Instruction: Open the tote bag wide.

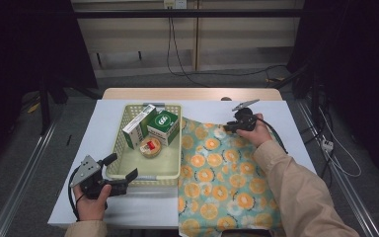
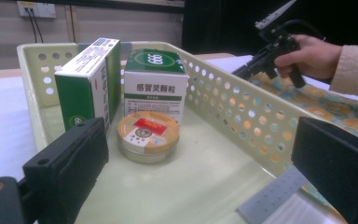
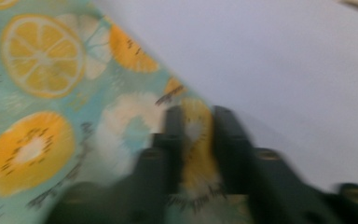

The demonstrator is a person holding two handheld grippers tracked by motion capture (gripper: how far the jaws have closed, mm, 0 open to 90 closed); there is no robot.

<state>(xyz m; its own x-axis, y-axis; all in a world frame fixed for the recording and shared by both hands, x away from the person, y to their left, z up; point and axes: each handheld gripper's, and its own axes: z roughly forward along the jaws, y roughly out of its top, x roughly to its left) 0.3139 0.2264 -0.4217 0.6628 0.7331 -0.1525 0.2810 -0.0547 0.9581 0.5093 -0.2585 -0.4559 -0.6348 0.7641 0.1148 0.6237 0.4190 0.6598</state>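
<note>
A cream plastic basket holds a tall green-and-white box, a squarer green-topped box and a round tin with a red label. My left gripper is open at the basket's near rim, one jaw on each side of it. A teal cloth printed with orange slices lies to the right of the basket. My right gripper is at the cloth's far edge, its jaws close together with a strip of cloth pinched between them.
A white sheet covers the wooden table. The cloth hangs over the table's near edge. Cables trail on the floor behind and to the right. Bare white surface lies just past the cloth's edge.
</note>
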